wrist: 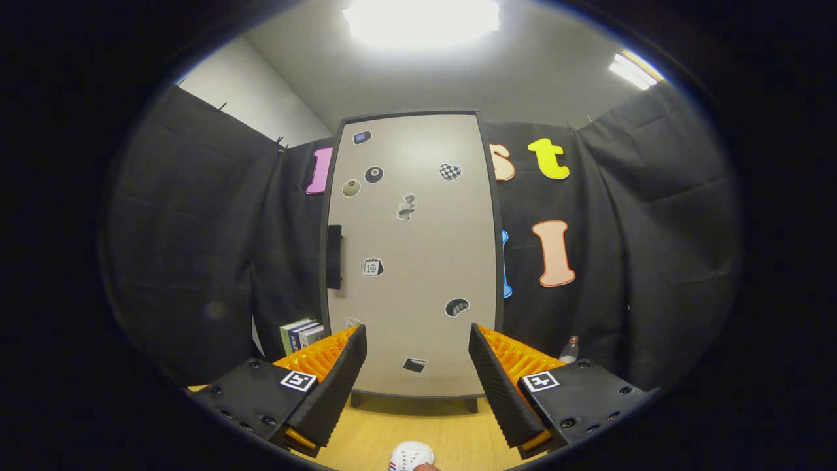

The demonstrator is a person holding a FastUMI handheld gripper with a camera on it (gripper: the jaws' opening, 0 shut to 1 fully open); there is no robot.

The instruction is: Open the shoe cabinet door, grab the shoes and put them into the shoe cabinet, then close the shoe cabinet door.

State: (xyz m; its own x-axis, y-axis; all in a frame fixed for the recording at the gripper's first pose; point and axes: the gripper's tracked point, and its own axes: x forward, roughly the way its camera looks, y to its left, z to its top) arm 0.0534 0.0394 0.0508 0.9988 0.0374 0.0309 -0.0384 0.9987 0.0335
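So the gripper (417, 343) has its two fingers spread wide with nothing between them, just air and the view of the cabinet behind.

The shoe cabinet (412, 255) stands upright at the far edge of the wooden floor (451, 438), straight ahead beyond the fingers, backed up against the black cloth wall (621, 261). Its door is closed flat, pale beige with a dark frame, and it's dotted with little stickers (450, 171) (a checkered heart, a couple of round ones, a calendar-looking one, a few more lower down). The dark handle (334, 256) sits on the door's left edge, roughly halfway up. Short legs show under the bottom edge.

The shoe (411, 455), or at least a white toe of one, pokes in at the near edge of the floor, below and between the fingers, well apart from the cabinet.

Left of the cabinet, near its bottom corner, a few books (301, 333) stand upright. On the right side a small clear bottle (570, 350) stands by the cloth wall, just past the right finger. Ceiling lights (422, 23) are on overhead.
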